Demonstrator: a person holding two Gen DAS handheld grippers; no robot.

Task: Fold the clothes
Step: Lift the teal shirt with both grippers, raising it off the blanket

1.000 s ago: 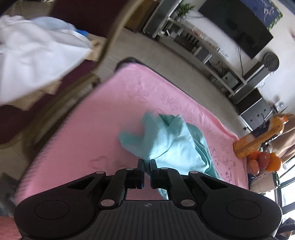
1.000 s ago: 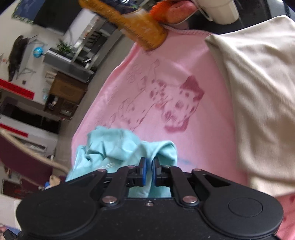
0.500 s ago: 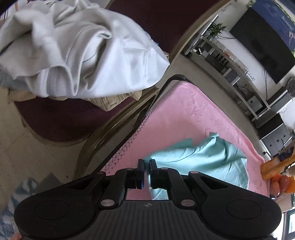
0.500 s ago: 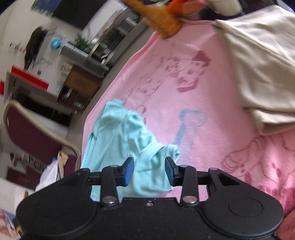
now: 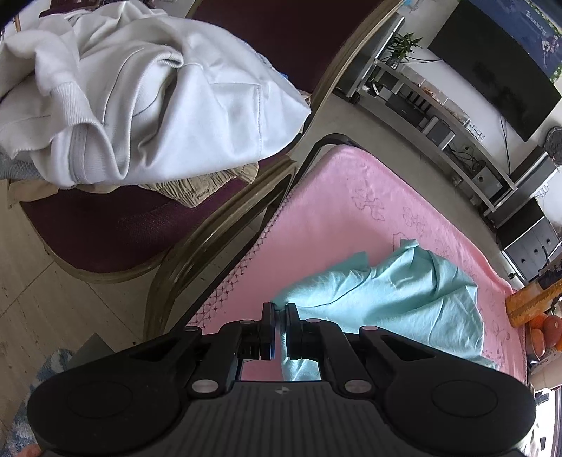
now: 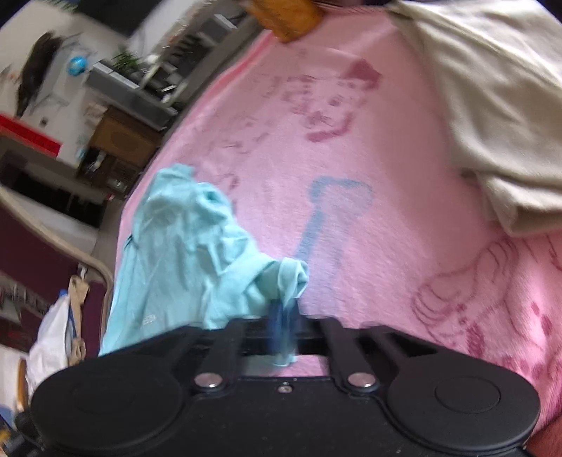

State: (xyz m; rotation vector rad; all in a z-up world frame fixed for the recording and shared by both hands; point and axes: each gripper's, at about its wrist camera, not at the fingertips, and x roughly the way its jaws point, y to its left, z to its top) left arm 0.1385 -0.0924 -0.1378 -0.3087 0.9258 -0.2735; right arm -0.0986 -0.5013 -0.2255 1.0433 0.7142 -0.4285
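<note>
A light teal garment (image 5: 397,291) lies crumpled on the pink blanket (image 5: 344,211) that covers the table. My left gripper (image 5: 279,311) is shut on a corner of that garment near the blanket's left edge. In the right wrist view the same teal garment (image 6: 182,246) stretches away to the left, and my right gripper (image 6: 283,309) is shut on a bunched fold of it at the near side. The right view is blurred by motion.
A dark red chair (image 5: 116,225) stands left of the table with a white garment (image 5: 140,95) and a tan one (image 5: 196,186) piled on it. A beige folded garment (image 6: 491,105) lies on the blanket at the right. An orange wooden object (image 6: 288,14) and fruit (image 5: 544,327) sit at the far end.
The left gripper pulled its teal corner toward the blanket's left edge, then held still. The right gripper opened, moved along the garment, and closed on a fold nearer me.
</note>
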